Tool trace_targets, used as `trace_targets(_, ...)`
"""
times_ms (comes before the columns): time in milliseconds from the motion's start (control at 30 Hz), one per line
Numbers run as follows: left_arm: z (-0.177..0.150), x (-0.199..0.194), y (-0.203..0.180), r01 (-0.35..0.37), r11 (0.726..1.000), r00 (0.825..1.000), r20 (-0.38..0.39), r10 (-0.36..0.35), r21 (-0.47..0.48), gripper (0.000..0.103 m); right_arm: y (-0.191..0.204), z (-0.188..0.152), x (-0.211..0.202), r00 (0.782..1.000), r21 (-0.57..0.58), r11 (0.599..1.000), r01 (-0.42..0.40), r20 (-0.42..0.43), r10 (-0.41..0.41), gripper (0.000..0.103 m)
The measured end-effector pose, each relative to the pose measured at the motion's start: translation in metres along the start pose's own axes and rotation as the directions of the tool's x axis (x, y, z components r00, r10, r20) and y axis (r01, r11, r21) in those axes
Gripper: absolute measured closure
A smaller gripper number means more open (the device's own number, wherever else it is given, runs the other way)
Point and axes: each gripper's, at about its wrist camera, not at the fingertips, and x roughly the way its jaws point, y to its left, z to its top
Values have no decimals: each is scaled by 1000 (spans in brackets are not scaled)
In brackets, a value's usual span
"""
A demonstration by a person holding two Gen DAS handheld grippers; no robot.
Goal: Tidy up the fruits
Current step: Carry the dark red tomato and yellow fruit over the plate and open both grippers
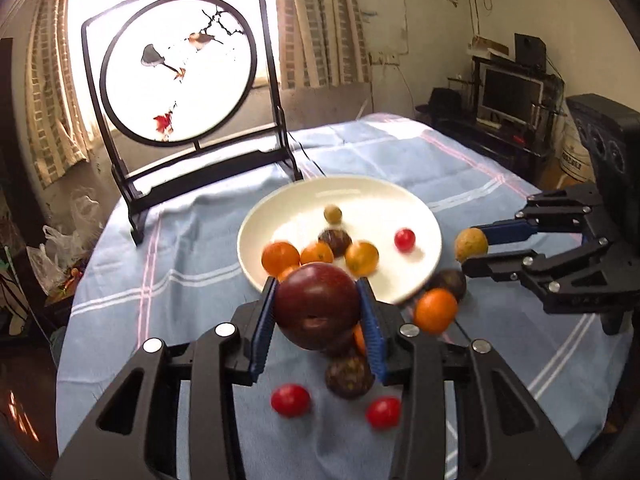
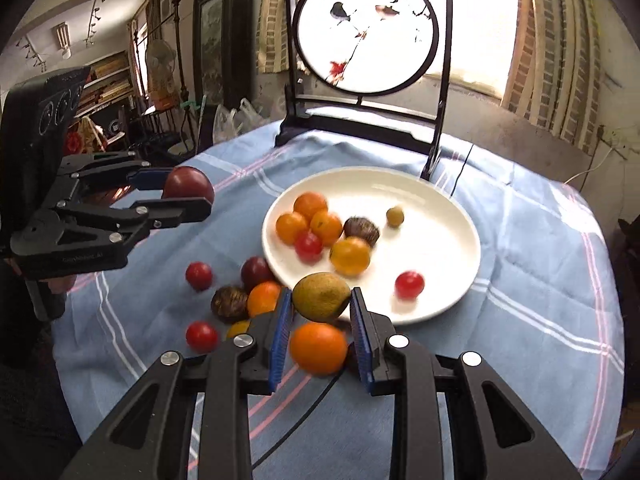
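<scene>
My left gripper (image 1: 318,304) is shut on a large dark red plum (image 1: 316,308) and holds it above the cloth, left of the white plate (image 1: 400,200); the plum also shows in the right wrist view (image 2: 188,186). My right gripper (image 2: 320,300) is shut on a yellow-green lemon (image 2: 322,295) just above the plate's near rim (image 2: 440,308); the lemon shows in the left wrist view too (image 1: 471,243). The plate holds several oranges (image 2: 310,205), a brown passion fruit (image 2: 362,230), cherry tomatoes (image 2: 409,284) and a small green fruit (image 2: 395,216).
Loose fruit lies on the blue checked cloth (image 2: 540,260) beside the plate: an orange (image 2: 318,347), cherry tomatoes (image 2: 199,275), a brown passion fruit (image 2: 229,304), a dark plum (image 2: 256,270). A black-framed round screen (image 2: 366,28) stands behind the plate. A black cable (image 2: 460,176) crosses the cloth.
</scene>
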Motion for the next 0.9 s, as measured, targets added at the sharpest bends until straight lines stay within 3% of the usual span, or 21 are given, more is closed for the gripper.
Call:
trace_targets(133, 42, 22, 0, -74, 995, 996, 50, 77, -64, 65, -20, 39, -3, 995, 49, 998, 39, 94, -43, 74)
trace_targets(300, 69, 63, 2, -107, 984, 993, 27, 112, -143, 65, -37, 66, 13, 987, 85, 994, 70, 141, -82, 74)
trace_targets(600, 58, 113, 9, -132, 975, 991, -53, 124, -179, 65, -49, 65, 49, 991, 125, 991, 52, 117, -67, 74)
trace_targets(900, 53, 121, 10, -124, 978, 991, -67, 114, -166, 64, -53, 58, 67, 995, 128, 990, 62, 69, -71, 74)
